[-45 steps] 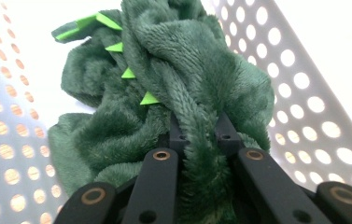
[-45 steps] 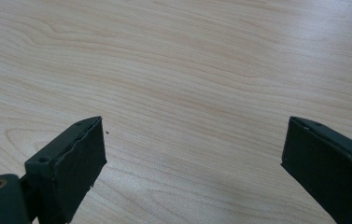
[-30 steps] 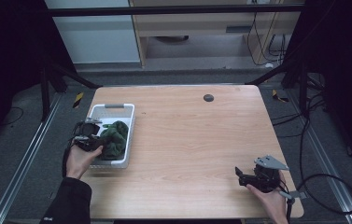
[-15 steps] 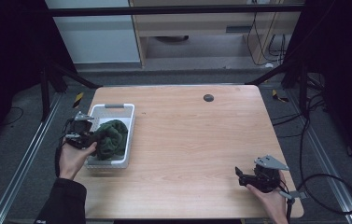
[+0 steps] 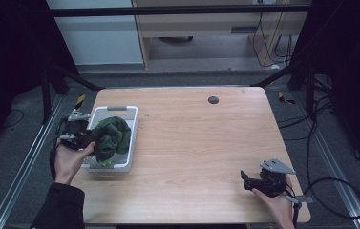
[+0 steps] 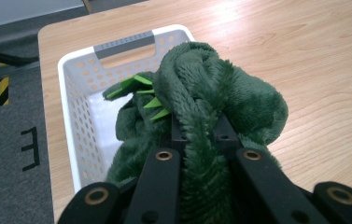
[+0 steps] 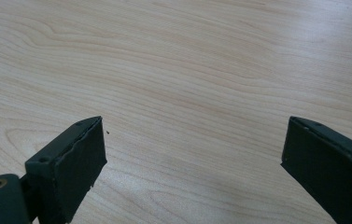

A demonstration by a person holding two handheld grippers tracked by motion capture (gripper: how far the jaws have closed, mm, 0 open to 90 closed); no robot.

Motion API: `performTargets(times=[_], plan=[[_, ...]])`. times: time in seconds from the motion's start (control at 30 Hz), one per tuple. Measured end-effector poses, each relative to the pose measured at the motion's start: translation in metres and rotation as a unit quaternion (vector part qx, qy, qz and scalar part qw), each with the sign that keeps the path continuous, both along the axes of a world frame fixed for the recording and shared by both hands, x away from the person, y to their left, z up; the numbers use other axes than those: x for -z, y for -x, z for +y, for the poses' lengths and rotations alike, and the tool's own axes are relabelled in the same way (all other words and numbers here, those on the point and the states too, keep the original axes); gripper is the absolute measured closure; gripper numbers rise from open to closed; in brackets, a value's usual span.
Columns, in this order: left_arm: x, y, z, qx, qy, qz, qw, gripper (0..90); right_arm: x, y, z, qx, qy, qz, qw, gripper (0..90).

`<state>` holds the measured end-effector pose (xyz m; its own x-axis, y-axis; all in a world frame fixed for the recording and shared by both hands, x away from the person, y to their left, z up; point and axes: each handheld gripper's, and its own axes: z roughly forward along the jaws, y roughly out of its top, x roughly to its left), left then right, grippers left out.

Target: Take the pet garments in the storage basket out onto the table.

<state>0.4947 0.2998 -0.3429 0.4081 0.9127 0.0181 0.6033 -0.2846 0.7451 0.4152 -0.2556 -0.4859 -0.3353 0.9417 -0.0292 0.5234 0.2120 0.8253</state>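
From the high view I have my left gripper (image 5: 79, 138) out at the nine o'clock side of the table (image 5: 196, 143), clamped on a dark green plush toy (image 5: 111, 136) that bulges above the white perforated basket (image 5: 120, 167). In the left gripper view the jaws pinch a thick fold of the green plush toy (image 6: 211, 98) between them, and a few bright green felt spikes stick out of the bundle at about ten o'clock from the grip. Behind and beneath the toy I see the white perforated basket (image 6: 78, 107), with its grey handle strip at the far rim at twelve o'clock; the lower part of the plush hangs down inside the basket walls, and I cannot tell whether it touches the basket floor. I make out nothing else in the basket, though the plush hides most of its inside. My right gripper (image 5: 248, 180) sits low at the five o'clock corner of the table, well apart from the basket. In the right gripper view its jaws stand wide apart over bare wood of the table (image 7: 187, 70), with nothing between them. A small dark round disc (image 5: 213, 99) lies on the tabletop near the far edge at twelve o'clock.
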Motion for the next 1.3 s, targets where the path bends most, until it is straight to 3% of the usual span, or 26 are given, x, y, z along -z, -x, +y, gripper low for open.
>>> performTargets(times=[0.57, 1.03, 1.3], plan=[[-0.031, 0.014, 0.005, 0.005, 0.012, -0.033, 0.9994, 83.9, -0.001, 0.001, 0.000, 0.002, -0.003, 0.000, 1.0000, 6.3], [-0.056, 0.032, -0.006, 0.043, 0.001, -0.038, 0.9984, 83.9, -0.001, 0.001, 0.000, 0.004, -0.001, -0.003, 1.0000, 6.3], [-0.074, 0.042, -0.025, 0.079, -0.007, -0.046, 0.9958, 83.9, -0.002, 0.001, -0.001, 0.003, 0.000, -0.006, 1.0000, 6.3]])
